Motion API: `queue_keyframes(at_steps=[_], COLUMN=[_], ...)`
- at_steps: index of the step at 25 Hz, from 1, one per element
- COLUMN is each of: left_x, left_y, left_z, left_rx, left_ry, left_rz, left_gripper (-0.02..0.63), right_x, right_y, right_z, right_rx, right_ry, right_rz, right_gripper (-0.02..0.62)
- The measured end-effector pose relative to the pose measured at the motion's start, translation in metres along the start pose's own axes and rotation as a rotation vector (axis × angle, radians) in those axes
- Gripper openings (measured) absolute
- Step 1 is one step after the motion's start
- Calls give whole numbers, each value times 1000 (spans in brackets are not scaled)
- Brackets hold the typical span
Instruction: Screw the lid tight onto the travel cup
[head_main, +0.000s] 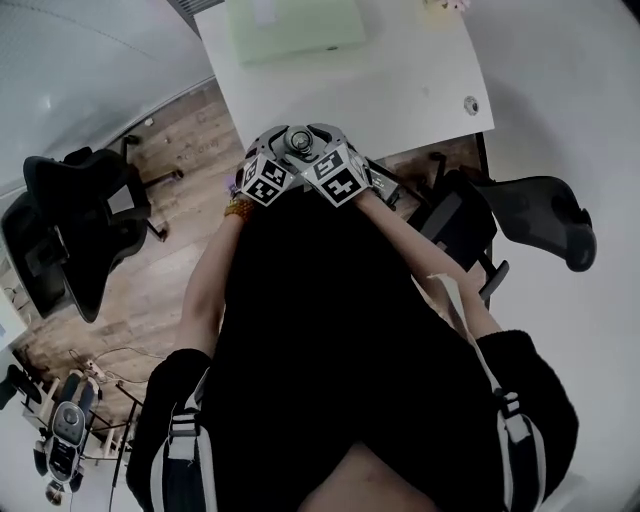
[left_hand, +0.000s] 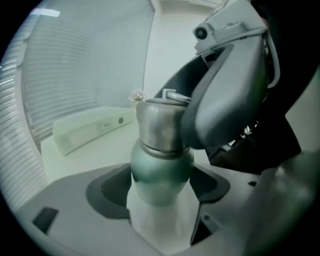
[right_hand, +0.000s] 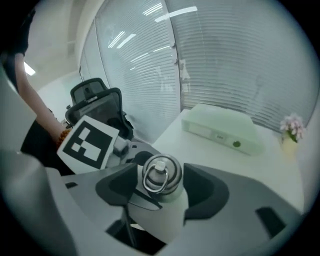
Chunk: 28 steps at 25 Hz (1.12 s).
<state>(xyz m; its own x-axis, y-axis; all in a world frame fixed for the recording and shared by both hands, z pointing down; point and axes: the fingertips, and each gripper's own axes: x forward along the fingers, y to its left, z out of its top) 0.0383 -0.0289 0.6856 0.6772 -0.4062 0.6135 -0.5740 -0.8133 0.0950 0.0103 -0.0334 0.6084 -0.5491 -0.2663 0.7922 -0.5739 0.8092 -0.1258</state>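
- Left gripper view: the left gripper (left_hand: 161, 192) pinched the travel cup (left_hand: 162, 172) by its green body (steel neck above the pads), held up near the white table (left_hand: 95, 150).
- Right gripper view: the right gripper (right_hand: 160, 192) stood spread, with the ringed lid (right_hand: 161, 174) atop the cup between its pads, unpressed.

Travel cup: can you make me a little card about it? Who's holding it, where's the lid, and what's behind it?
Cup: green round-bodied travel cup, upright
Lid: silver metal lid sitting on the cup's top, with a ring loop on it
Left gripper: shut on the cup's body
Right gripper: jaws on either side of the lid, open, pads seemingly just clear of it
Place: held by the near edge of the white table
Behind: pale green box on the table
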Motion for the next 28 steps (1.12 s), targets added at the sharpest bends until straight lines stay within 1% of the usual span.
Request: queue_keyframes(at_steps=[1,2,4,7,9,11,15,17,18,19,20,21,22,23,25,26,28], left_x=[1,1,2,1,2,1,-3,-6,-7,-8,-8,-10,-11,-14,-22,-26,-29], left_y=[0,0,0,0,0,-1,-3,-2,-2,-1,-1,0,1,3,6,8,9], left_z=[2,3,2,-2,-4,-6,-10,-11,-12,-11,-11,-11,-11,-10,-8,-7,-7], left_rx=[-1,8,26,57,117,208,426,499,511,508,493,469,436,389,259,193,89], left_ry=[-8,-14,-16,-8,13,54,194,244,254,252,239,217,188,151,70,37,0], left_rz=[12,17,5,-59,-142,-263,-525,-605,-621,-618,-593,-552,-501,-447,-334,-274,-156], left_gripper=[367,367,365,365,367,367,367,367,368,370,371,377,379,379,379,379,379], right_x=[1,1,2,5,5,5,6,9,9,9,8,6,2,-3,-12,-14,-12], right_y=[-2,-3,-2,3,5,7,11,13,13,14,15,15,14,13,13,14,18], right_z=[-2,-2,-2,-1,-1,0,5,8,9,10,10,11,14,18,27,29,26], right_rx=[-27,-54,-97,-159,-213,-293,-432,-478,-490,-497,-495,-476,-438,-385,-284,-250,-212], right_ry=[7,3,-17,-40,-60,-88,-111,-102,-93,-84,-81,-88,-106,-130,-168,-169,-131], right_rz=[-24,-39,-39,9,82,179,358,406,415,415,409,396,377,350,282,247,181], right_gripper=[258,253,252,250,250,250,250,250,252,252,253,264,306,318,318,318,318])
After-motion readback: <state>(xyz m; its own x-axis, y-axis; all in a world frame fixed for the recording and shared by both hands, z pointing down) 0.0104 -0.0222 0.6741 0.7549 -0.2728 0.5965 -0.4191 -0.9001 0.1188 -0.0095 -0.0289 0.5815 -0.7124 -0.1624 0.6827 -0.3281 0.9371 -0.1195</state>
